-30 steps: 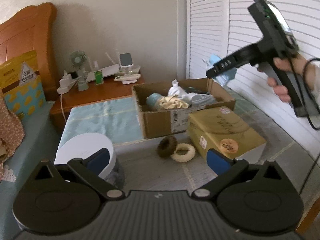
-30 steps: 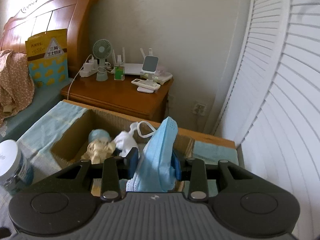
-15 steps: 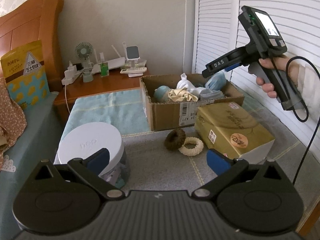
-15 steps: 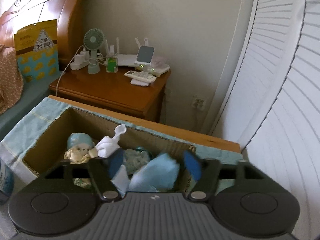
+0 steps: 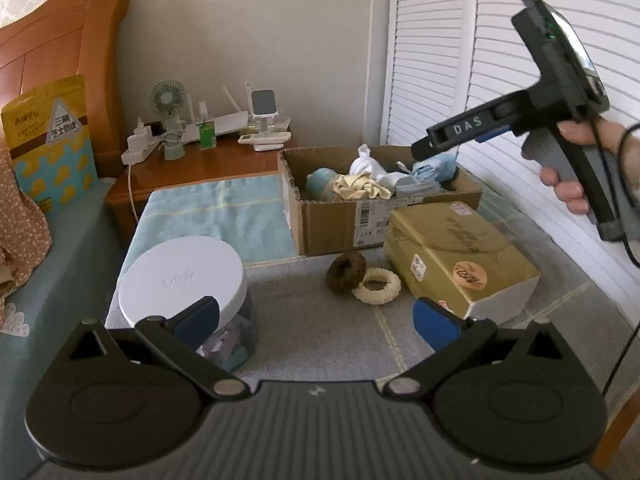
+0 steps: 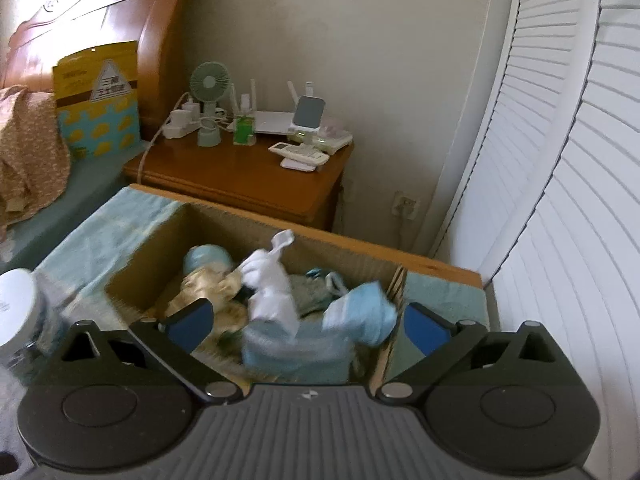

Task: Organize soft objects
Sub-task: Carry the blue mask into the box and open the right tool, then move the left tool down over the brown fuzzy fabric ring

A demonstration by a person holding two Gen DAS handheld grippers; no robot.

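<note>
Just now the right gripper (image 6: 306, 324) was pinching a soft, pale blue paper face mask (image 6: 360, 314), and its fingers have been opening; now they are spread wide with nothing pressed between them. That mask has dropped out and lies crumpled in the open brown cardboard box (image 6: 144, 268), just ahead of the fingers and nearer the right one. Around it in the box are a white sock (image 6: 268, 280), a yellowish cloth (image 5: 362, 188) and a round pale blue soft thing (image 5: 320, 182). I think this means one more soft thing is put away. The left gripper (image 5: 316, 314) hangs over the grey worktop (image 5: 320, 340) with its fingers wide too, holding nothing. Ahead of those fingers, in front of the box, lie a fuzzy dark brown hair ring (image 5: 346, 272) and a cream hair ring (image 5: 378, 286), touching each other. They look like the next soft things to pick up.
</note>
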